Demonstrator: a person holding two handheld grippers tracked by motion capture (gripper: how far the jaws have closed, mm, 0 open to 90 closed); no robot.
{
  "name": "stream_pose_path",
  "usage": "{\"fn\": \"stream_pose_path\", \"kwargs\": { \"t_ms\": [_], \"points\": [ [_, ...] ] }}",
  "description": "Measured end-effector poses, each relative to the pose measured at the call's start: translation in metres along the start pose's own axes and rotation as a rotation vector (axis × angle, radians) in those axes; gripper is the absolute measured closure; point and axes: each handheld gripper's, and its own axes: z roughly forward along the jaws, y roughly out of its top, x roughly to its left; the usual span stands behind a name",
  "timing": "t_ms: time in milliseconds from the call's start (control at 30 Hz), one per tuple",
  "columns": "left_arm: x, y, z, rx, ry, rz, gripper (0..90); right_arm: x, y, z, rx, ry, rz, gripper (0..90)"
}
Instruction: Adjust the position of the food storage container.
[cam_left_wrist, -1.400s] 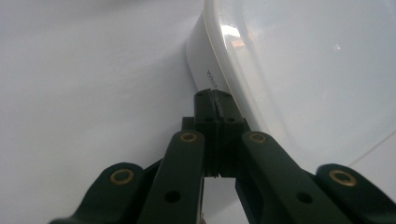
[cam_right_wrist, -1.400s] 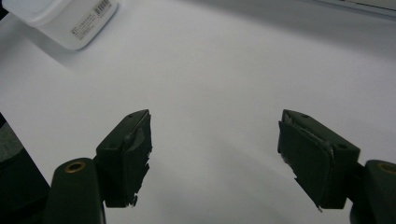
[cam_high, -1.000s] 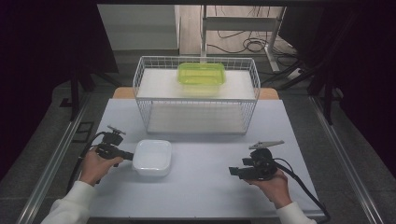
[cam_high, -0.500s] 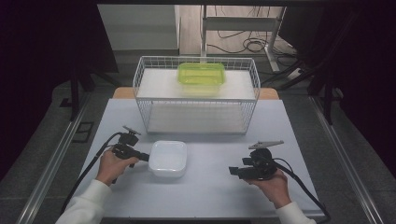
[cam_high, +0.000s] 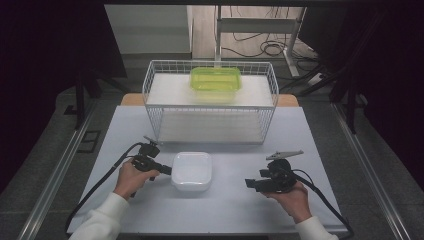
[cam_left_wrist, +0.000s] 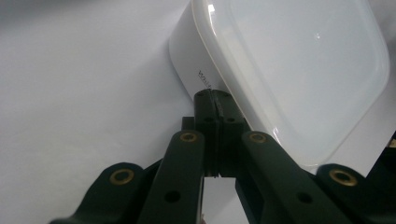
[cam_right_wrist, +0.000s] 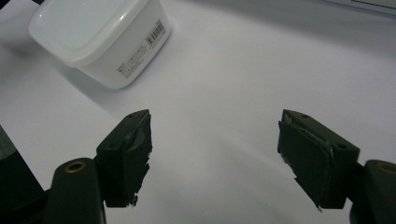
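Both grippers are matt black assemblies; each jaw link carries brass-coloured pivot bushings and plain bored holes. The left gripper (cam_high: 161, 169) ends in two flat black pads with small screw holes at the tips; the right gripper (cam_right_wrist: 215, 156) has blocky pads faced with black rubber, ragged along the lower edges. A black cable trails from each; the right also bears a grey three-cornered plate. Sleeves — white, both arms.

Square white plastic container (cam_high: 191, 171) with a smooth, glossy translucent lid; matt pale grey worktop (cam_high: 225, 210); white wire-mesh metal basket (cam_high: 210, 125); translucent lime-green plastic box (cam_high: 215, 82).
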Motion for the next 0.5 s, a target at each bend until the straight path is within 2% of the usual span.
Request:
{"fn": "stream_pose_path", "kwargs": {
  "t_ms": [133,233,500],
  "points": [
    [-0.005,0.004,0.005,-0.001,-0.008,0.007,89.6,0.000,0.000,0.000,0.003,0.000,0.002,26.0],
    [-0.009,0.006,0.010,0.002,-0.043,0.006,89.6,-0.001,0.000,0.000,0.007,0.000,0.001,26.0],
    [-0.020,0.011,0.020,0.000,-0.080,0.015,89.6,-0.001,0.000,0.001,0.011,0.001,0.005,26.0]
  ]
}}
